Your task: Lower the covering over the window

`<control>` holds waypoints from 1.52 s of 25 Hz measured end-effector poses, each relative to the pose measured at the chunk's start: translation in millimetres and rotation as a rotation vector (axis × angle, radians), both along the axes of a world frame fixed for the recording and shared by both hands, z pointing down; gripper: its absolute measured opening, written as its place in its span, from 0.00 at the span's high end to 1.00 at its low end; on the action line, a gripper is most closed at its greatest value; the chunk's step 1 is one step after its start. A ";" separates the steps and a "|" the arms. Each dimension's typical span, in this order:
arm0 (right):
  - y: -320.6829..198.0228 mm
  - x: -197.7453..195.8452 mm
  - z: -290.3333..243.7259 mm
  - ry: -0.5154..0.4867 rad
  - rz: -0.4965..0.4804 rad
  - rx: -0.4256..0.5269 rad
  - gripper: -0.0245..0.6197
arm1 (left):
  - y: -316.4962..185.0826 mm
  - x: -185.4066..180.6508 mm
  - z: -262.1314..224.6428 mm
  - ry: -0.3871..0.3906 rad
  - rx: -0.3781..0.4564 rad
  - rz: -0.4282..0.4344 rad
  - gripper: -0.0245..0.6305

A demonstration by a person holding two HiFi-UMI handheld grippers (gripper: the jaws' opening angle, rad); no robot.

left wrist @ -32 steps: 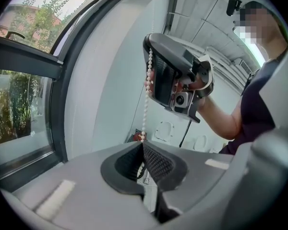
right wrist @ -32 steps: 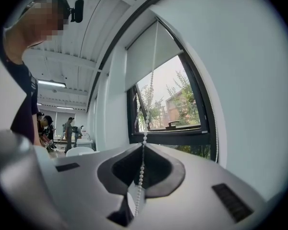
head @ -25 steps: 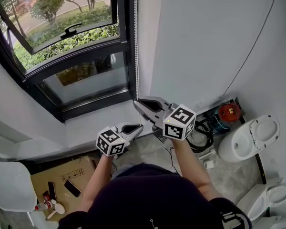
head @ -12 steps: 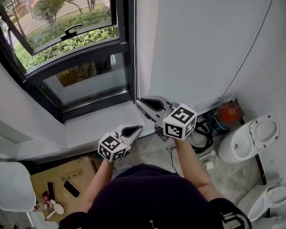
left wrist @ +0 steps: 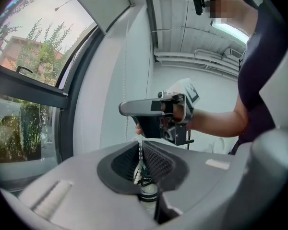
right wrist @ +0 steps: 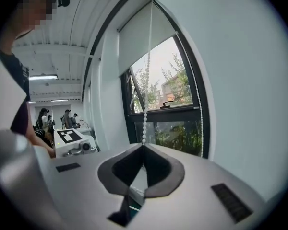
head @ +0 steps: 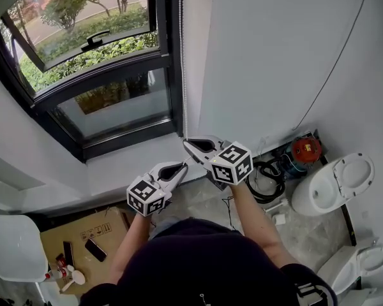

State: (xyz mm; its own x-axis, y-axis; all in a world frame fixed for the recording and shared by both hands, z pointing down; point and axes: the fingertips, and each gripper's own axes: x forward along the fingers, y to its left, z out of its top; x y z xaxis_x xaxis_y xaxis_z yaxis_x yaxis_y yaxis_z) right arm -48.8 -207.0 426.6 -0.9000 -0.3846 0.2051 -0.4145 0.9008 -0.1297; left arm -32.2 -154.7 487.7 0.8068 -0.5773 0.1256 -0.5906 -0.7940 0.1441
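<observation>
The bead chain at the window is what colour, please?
White; the bead chain shows best in the right gripper view.

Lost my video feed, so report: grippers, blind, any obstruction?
Left gripper shut on bead chain. Right gripper shut on it, higher up. Blind covers only the window top. No obstruction seen.

Bead chain (head: 182,56), upper end past the top edge; distant people (right wrist: 68,118) too small
</observation>
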 end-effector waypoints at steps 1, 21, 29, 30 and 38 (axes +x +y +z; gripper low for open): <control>-1.2 1.4 1.2 -0.001 0.001 -0.008 0.94 | -0.4 -2.7 0.3 0.004 -0.003 -0.013 0.94; 18.1 -7.2 49.1 0.069 -0.017 -0.061 0.94 | -18.3 -21.7 -73.3 0.106 0.101 -0.127 0.75; 23.4 -16.9 56.6 0.146 -0.042 -0.030 0.94 | -36.6 -20.5 -82.0 0.078 0.120 -0.158 0.75; 25.7 -17.7 63.1 0.181 -0.047 -0.016 0.94 | -39.2 -19.5 -83.5 0.070 0.126 -0.156 0.75; 31.7 -19.0 72.9 0.168 -0.064 -0.053 0.94 | -50.3 -17.8 -113.8 0.085 0.189 -0.153 0.77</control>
State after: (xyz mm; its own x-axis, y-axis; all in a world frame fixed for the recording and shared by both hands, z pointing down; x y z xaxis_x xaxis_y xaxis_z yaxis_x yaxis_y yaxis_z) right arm -67.8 -175.3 499.5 -0.8738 -0.3119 0.3732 -0.3760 0.9199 -0.1116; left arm -50.0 -205.0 373.9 0.7110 -0.7005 -0.0613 -0.6983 -0.7136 0.0560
